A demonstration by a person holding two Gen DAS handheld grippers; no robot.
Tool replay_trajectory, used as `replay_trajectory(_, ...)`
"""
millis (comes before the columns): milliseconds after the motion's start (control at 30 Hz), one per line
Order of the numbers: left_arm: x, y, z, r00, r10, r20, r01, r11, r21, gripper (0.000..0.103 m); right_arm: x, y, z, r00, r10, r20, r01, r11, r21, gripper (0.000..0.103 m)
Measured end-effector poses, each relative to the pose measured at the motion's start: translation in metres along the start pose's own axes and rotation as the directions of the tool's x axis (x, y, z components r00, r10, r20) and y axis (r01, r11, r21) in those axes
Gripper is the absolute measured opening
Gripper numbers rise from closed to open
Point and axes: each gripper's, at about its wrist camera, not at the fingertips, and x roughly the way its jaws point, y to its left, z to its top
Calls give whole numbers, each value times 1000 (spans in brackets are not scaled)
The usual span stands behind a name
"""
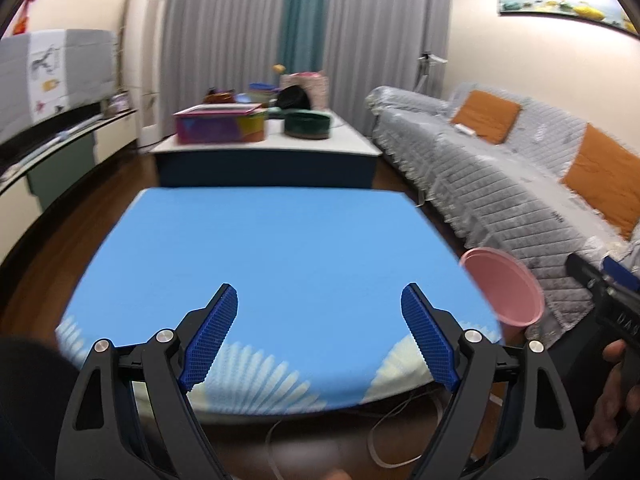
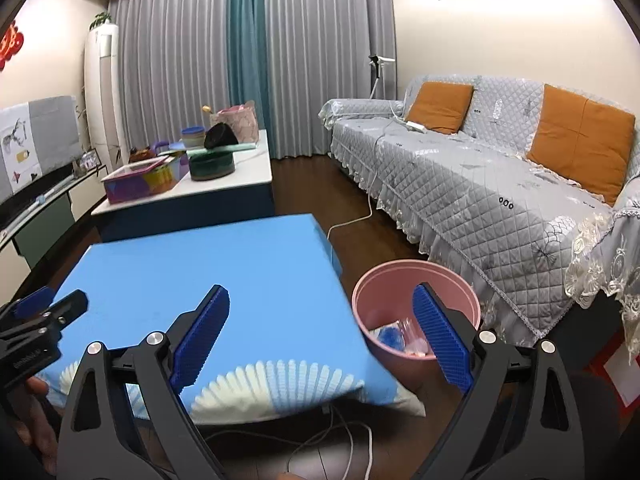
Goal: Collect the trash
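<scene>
Pink bin (image 2: 416, 312) beneath my spread, empty right gripper (image 2: 320, 336) holds light, crinkly wrappers (image 2: 412, 334); I'd pinch edges.

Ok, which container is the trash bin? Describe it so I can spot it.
Find the long grey quilted sofa on the right. On the floor between it and the blue-covered table stands the pink bin. It is the only pink, open-topped round tub, with wrappers already inside.
</scene>
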Motion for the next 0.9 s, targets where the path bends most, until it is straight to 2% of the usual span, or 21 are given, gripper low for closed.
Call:
replay_trajectory(167,-15,9,-18,999,48,-4,-48,999,-14,82,-11,10,-17,1000,4,-5,-4,999,-38,93)
replay_trajectory(333,-3,7,-16,997,73,-27,-73,997,-8,82,-5,27,-25,1000,19,-25,-21,995,-96,93)
replay_trajectory(900,1,1,-24,997,66,-49,-66,998,7,82,9,32,-30,997,19,-75,-27,994,-106,93)
